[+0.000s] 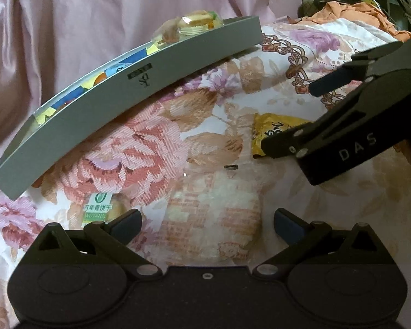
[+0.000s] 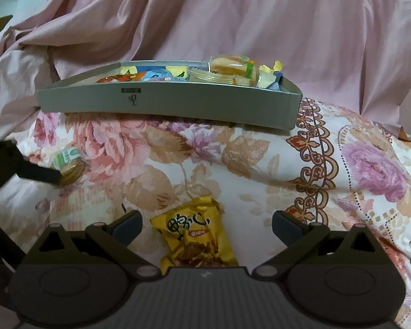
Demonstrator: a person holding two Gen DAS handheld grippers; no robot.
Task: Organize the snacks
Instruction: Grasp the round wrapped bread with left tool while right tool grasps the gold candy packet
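left gripper (image 1: 207, 226) jaws wide, over pale translucent snack packet (image 1: 213, 219) | shallow grey cardboard tray (image 2: 167, 104) of wrapped snacks behind, on floral quilt (image 2: 260, 164) | right gripper (image 2: 207, 226) jaws wide, around yellow foil snack packet (image 2: 194, 235)

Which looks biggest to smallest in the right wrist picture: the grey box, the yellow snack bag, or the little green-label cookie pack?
1. grey box
2. yellow snack bag, though it lies nearest the camera, partly hidden
3. green-label cookie pack, partly hidden too
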